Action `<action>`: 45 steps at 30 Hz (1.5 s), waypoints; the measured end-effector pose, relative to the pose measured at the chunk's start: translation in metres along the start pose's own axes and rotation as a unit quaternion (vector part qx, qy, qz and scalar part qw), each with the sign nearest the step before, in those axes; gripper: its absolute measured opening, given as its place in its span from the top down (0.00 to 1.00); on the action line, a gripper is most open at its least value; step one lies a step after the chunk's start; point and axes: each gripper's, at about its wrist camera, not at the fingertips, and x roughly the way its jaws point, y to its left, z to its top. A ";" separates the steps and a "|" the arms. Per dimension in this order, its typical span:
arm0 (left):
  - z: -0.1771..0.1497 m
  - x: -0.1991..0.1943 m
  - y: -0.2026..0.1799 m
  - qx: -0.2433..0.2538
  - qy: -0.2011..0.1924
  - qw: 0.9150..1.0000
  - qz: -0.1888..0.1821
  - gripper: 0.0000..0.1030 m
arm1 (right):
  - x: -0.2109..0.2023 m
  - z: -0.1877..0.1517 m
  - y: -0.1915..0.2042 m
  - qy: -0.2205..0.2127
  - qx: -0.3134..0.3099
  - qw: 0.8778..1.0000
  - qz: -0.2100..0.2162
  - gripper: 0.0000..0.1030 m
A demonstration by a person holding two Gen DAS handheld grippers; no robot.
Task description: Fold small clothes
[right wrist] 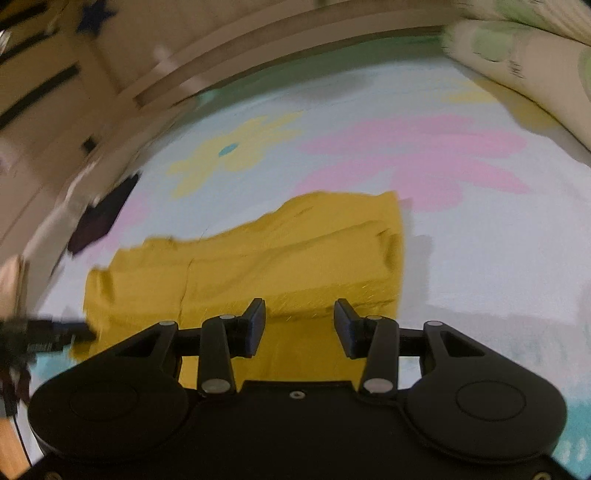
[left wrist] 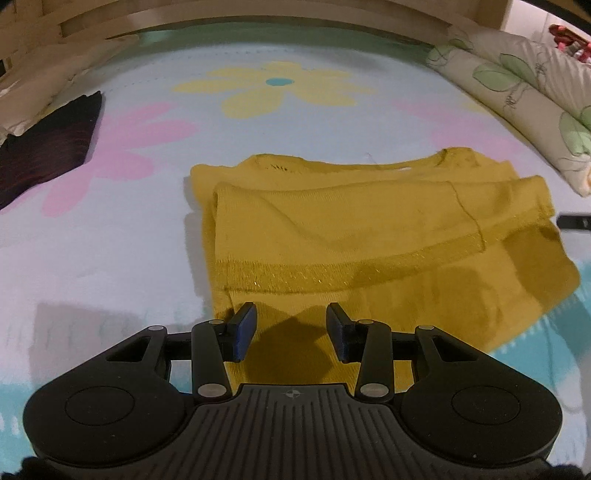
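A: What is seen from the left wrist?
B: A mustard sweater (left wrist: 369, 236) is laid folded on the flowered sheet (left wrist: 110, 236). The left gripper (left wrist: 291, 332) is held over its near edge, jaws parted, nothing gripped. A dark garment (left wrist: 48, 147) is seen far left.

A: And from the right wrist?
B: The view is blurred. The sweater (right wrist: 258, 266) is spread ahead; the right gripper (right wrist: 300, 328) is held spread wide above its near hem, nothing clasped.

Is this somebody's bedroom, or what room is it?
Most likely a bedroom. The yellow top lies on a flowered bedsheet, a rolled floral quilt sits along one side, and a wooden bed frame curves behind.
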 end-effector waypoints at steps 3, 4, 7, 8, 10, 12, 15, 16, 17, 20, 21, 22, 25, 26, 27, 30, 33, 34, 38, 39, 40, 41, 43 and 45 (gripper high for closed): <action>0.001 0.004 0.000 -0.001 -0.004 1.000 0.001 0.61 | 0.009 -0.007 0.013 0.014 -0.041 0.999 0.001 0.49; 0.001 0.005 0.000 -0.001 -0.005 1.000 0.001 0.61 | 0.011 -0.009 0.018 0.017 -0.059 0.998 0.000 0.49; 0.003 0.008 0.003 -0.002 -0.009 1.000 -0.004 0.61 | 0.020 -0.019 0.029 0.027 -0.108 0.994 -0.011 0.49; 0.004 0.008 0.004 -0.004 -0.012 1.000 -0.005 0.61 | 0.024 -0.022 0.032 0.029 -0.121 0.992 -0.015 0.49; 0.006 0.009 0.007 -0.009 -0.018 1.000 -0.005 0.61 | 0.030 -0.026 0.035 0.030 -0.136 0.990 -0.021 0.49; 0.010 0.009 0.007 -0.013 -0.026 1.000 -0.001 0.61 | 0.036 -0.029 0.037 0.026 -0.147 0.988 -0.027 0.49; 0.017 0.011 0.009 -0.028 -0.032 0.999 0.002 0.61 | 0.040 -0.027 0.040 0.010 -0.153 0.988 -0.035 0.49; 0.020 0.012 0.010 -0.035 -0.034 0.999 0.002 0.61 | 0.041 -0.024 0.041 0.004 -0.149 0.988 -0.036 0.49; 0.023 0.013 0.012 -0.040 -0.035 0.999 0.001 0.61 | 0.041 -0.022 0.041 -0.002 -0.146 0.988 -0.038 0.49; 0.030 0.018 0.016 -0.056 -0.038 0.998 0.000 0.61 | 0.045 -0.016 0.040 -0.015 -0.141 0.989 -0.045 0.50; 0.031 0.020 0.017 -0.061 -0.039 0.997 0.000 0.61 | 0.046 -0.013 0.039 -0.019 -0.136 0.989 -0.047 0.50; 0.034 0.022 0.019 -0.067 -0.040 0.997 0.000 0.61 | 0.048 -0.010 0.037 -0.024 -0.130 0.990 -0.049 0.50; 0.042 0.027 0.023 -0.085 -0.045 0.995 -0.004 0.61 | 0.050 0.000 0.032 -0.038 -0.109 0.992 -0.051 0.50; 0.044 0.028 0.024 -0.089 -0.047 0.995 -0.005 0.61 | 0.049 0.003 0.031 -0.043 -0.104 0.992 -0.051 0.50; 0.045 0.029 0.025 -0.092 -0.048 0.995 -0.007 0.61 | 0.049 0.005 0.030 -0.046 -0.101 0.993 -0.049 0.50; 0.049 0.032 0.025 -0.096 -0.048 0.994 -0.010 0.61 | 0.043 0.009 0.029 -0.049 -0.095 0.993 -0.040 0.50; 0.050 0.033 0.026 -0.108 -0.049 0.993 -0.012 0.61 | 0.031 0.011 0.023 -0.054 -0.090 0.994 -0.040 0.50; 0.050 0.033 0.026 -0.110 -0.049 0.993 -0.012 0.61 | 0.026 0.013 0.017 -0.058 -0.079 0.994 -0.043 0.50; 0.050 0.031 0.028 -0.109 -0.050 0.993 -0.013 0.61 | 0.010 0.019 -0.018 -0.072 -0.005 0.995 -0.066 0.48; 0.049 0.031 0.029 -0.111 -0.050 0.992 -0.014 0.61 | 0.008 0.020 -0.025 -0.074 0.011 0.995 -0.066 0.48; 0.049 0.030 0.030 -0.114 -0.051 0.992 -0.015 0.61 | 0.008 0.020 -0.032 -0.074 0.027 0.995 -0.062 0.48; 0.050 0.030 0.030 -0.117 -0.051 0.992 -0.015 0.61 | 0.008 0.020 -0.036 -0.071 0.038 0.995 -0.057 0.48; 0.051 0.030 0.031 -0.120 -0.052 0.991 -0.016 0.61 | 0.012 0.019 -0.040 -0.061 0.045 0.996 -0.049 0.48; 0.052 0.029 0.031 -0.121 -0.054 0.991 -0.021 0.61 | 0.016 0.019 -0.040 -0.049 0.039 0.997 -0.046 0.51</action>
